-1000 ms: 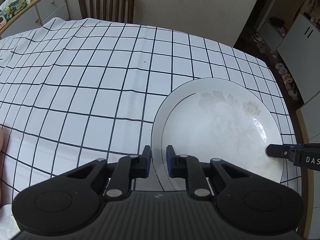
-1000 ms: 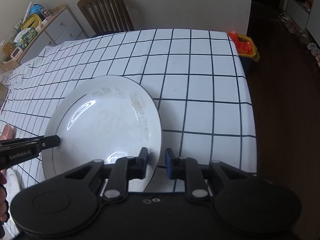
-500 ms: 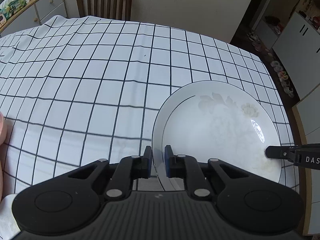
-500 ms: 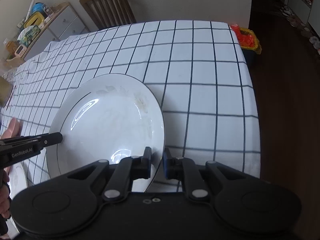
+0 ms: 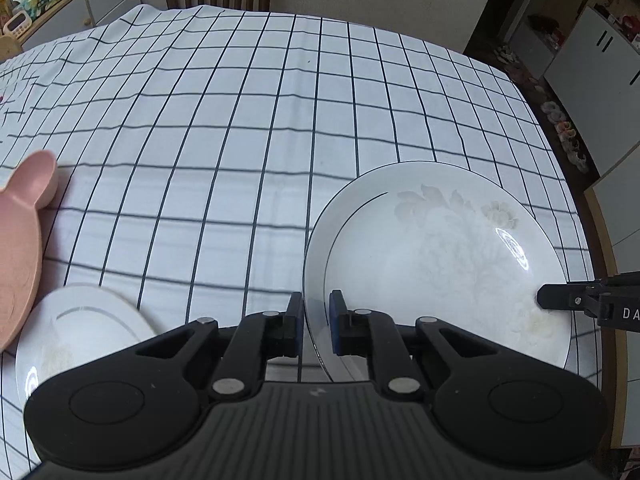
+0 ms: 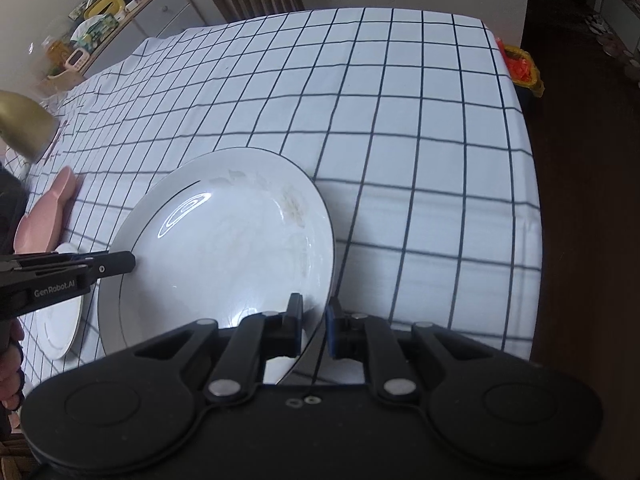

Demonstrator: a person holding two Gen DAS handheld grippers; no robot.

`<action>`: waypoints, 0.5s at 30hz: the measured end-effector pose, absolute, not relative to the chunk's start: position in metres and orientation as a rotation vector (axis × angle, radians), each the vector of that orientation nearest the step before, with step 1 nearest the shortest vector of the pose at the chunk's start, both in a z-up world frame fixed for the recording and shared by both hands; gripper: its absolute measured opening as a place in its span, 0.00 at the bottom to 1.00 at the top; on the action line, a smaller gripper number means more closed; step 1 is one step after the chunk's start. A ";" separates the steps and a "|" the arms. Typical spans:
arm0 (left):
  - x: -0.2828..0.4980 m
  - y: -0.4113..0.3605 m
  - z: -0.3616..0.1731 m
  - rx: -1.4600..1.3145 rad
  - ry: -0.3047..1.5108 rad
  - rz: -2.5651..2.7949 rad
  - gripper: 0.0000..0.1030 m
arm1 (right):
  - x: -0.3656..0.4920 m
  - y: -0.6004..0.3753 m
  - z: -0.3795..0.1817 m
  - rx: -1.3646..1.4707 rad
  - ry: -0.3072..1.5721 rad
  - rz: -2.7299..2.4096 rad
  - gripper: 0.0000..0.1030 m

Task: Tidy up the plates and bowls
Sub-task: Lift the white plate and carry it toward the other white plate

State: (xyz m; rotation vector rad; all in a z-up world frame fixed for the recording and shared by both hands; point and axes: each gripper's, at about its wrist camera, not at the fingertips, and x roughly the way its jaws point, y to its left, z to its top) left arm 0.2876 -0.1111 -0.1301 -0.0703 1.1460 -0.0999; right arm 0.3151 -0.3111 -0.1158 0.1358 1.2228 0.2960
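- Left wrist view: the large plate (image 5: pixel 436 256) was held above the bench (image 5: pixel 248 120), its rim clamped by the left hand-held gripper (image 5: pixel 316 320); a small plate (image 5: pixel 76 328) and pink dish (image 5: pixel 20 240) lay left.
- Right wrist view: the opposite rim was clamped by the right hand-held gripper (image 6: pixel 314 326). Carrying was judged under way; lowering onto the small plate would likely be needed next.

Black grippers (image 5: pixel 314 322), blue-padded jaws

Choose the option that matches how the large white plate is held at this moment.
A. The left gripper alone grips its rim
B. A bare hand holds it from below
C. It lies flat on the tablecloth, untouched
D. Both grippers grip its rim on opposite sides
D: the left gripper closes on one edge of the large white plate, and the right gripper clamps the opposite edge, each seen in its own wrist view.
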 end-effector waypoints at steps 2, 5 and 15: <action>0.278 -0.110 -0.130 -0.064 1.146 -0.102 0.12 | 0.306 -0.310 -0.115 0.141 1.226 0.299 0.10; 0.268 -0.108 -0.131 -0.062 1.148 -0.104 0.11 | 0.293 -0.307 -0.116 0.138 1.230 0.305 0.10; 0.243 -0.104 -0.135 -0.055 1.150 -0.097 0.12 | 0.266 -0.300 -0.122 0.138 1.246 0.311 0.10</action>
